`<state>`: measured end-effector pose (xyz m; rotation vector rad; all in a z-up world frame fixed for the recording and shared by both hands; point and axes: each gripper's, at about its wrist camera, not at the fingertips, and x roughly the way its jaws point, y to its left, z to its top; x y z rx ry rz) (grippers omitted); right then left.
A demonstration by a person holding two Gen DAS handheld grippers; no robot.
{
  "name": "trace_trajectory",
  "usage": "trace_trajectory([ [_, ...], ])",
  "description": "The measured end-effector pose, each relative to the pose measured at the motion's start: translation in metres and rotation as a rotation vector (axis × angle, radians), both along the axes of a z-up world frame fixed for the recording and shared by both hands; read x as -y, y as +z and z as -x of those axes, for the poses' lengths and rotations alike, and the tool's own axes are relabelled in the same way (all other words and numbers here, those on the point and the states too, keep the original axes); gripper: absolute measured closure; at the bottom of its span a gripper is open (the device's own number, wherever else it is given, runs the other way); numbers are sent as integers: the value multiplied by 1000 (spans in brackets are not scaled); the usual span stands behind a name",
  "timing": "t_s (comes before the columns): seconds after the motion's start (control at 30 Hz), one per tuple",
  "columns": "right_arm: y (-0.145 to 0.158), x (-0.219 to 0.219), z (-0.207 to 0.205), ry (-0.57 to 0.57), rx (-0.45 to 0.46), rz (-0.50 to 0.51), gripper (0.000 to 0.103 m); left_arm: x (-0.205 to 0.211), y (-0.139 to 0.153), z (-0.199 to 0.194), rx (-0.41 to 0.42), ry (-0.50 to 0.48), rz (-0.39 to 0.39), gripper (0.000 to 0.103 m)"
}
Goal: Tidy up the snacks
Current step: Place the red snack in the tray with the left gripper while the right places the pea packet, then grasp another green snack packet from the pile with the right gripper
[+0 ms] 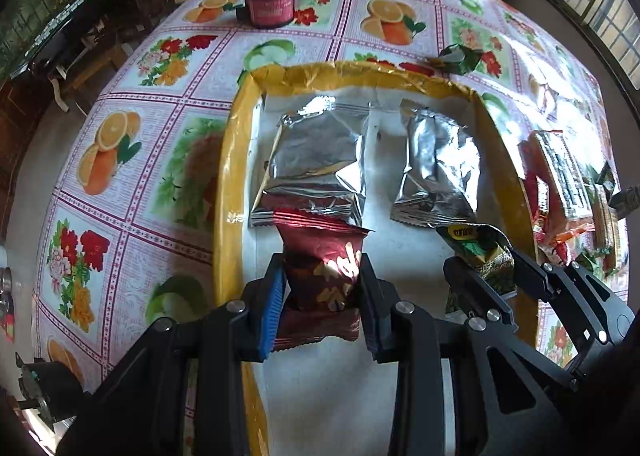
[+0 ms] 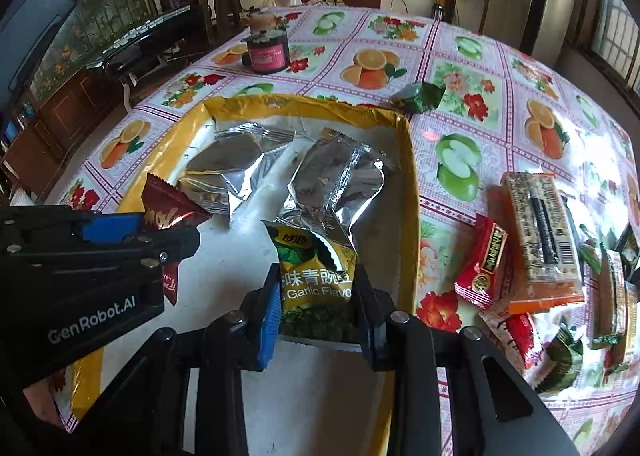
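Item: maroon packet point(image 1: 320, 276), pinched mid-body by our left tool point(image 1: 322, 288). Green pea packet point(image 2: 316, 280), clamped by right tool point(image 2: 316, 296). We judge both light, crinkly, slippery; hold mid-body above tray point(image 1: 232, 144).

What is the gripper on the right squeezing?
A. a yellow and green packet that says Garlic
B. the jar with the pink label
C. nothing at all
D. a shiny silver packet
A: in the right wrist view the right gripper is shut on the yellow and green snack packet, printed with the word Garlic, held over the yellow-rimmed box.
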<state>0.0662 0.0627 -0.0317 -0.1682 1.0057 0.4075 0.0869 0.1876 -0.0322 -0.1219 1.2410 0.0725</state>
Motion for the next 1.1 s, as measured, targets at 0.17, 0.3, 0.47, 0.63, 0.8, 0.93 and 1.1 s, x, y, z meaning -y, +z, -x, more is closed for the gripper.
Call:
trace_trajectory([
  [0.17, -3, -2, 0, 9, -10, 16, 69, 4, -7, -4, -14, -7, -13, 66],
  [0.3, -1, -4, 1, 13, 0, 35, 68, 8, -7, -6, -17, -14, -34, 58],
  [0.47, 3, -2, 2, 2, 9, 39, 60, 10, -2, -4, 3, -13, -61, 48],
  [0.63, 10, 3, 6, -9, 10, 10, 59, 8, 4, -1, 15, -6, -57, 43],
  [0.8, 17, 7, 20, -8, 22, -14, 52, 10, 13, 9, 36, -3, -50, 38],
  [0.93, 24, 12, 35, -6, 33, -30, 52, 16, 20, 21, 54, -5, -47, 38],
  [1.1, 33, 23, 56, -7, 51, -50, 50, 28, 29, 46, 86, -13, -57, 36],
])
